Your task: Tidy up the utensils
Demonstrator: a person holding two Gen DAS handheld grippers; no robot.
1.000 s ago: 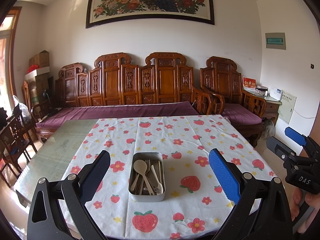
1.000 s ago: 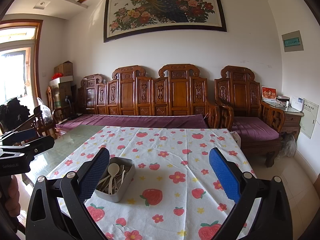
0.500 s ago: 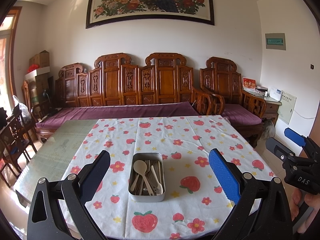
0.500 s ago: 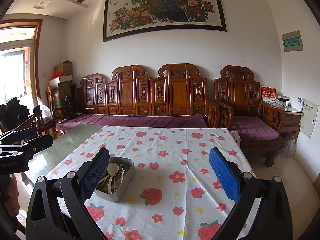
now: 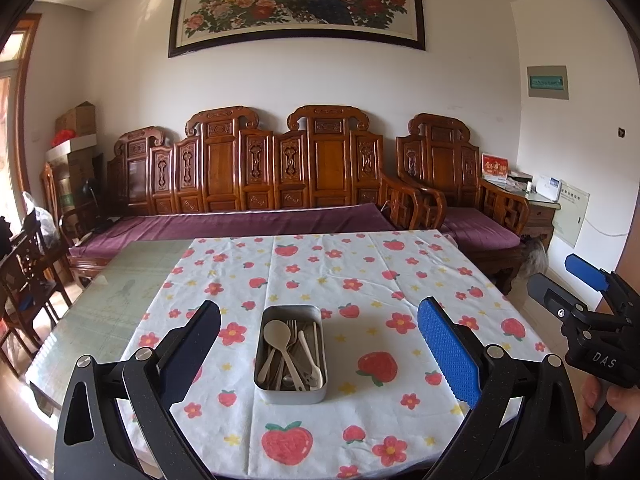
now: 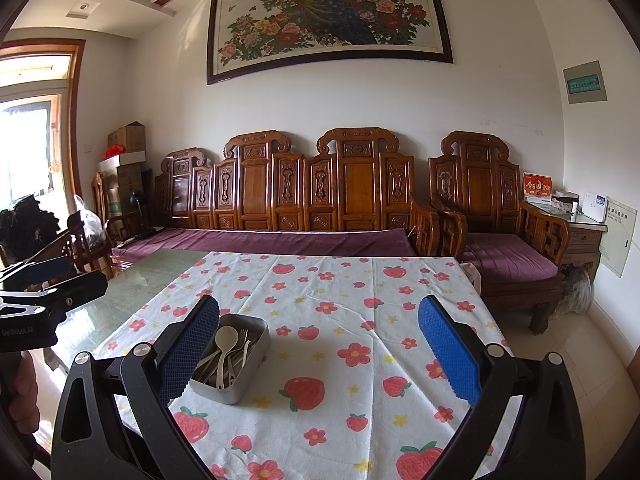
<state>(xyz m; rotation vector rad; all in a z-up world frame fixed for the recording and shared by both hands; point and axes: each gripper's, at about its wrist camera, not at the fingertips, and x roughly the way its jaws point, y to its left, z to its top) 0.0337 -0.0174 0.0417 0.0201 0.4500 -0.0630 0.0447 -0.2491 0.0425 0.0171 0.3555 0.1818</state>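
A grey metal tin (image 5: 291, 394) lies on the strawberry-print tablecloth (image 5: 360, 280), holding a cream spoon (image 5: 276, 336), forks and other pale utensils. My left gripper (image 5: 320, 354) is open and empty, held above the table's near edge with the tin between its fingers in view. My right gripper (image 6: 320, 350) is open and empty, to the right of the tin (image 6: 236, 392), which sits by its left finger (image 6: 192, 344). The right gripper also shows in the left wrist view (image 5: 576, 284), and the left gripper shows at the left edge of the right wrist view (image 6: 52, 280).
A glass tabletop (image 5: 108, 304) extends left of the cloth. A carved wooden sofa (image 5: 280, 168) with purple cushions stands behind the table, an armchair (image 5: 452, 184) at the right, dark chairs (image 5: 24, 264) at the left.
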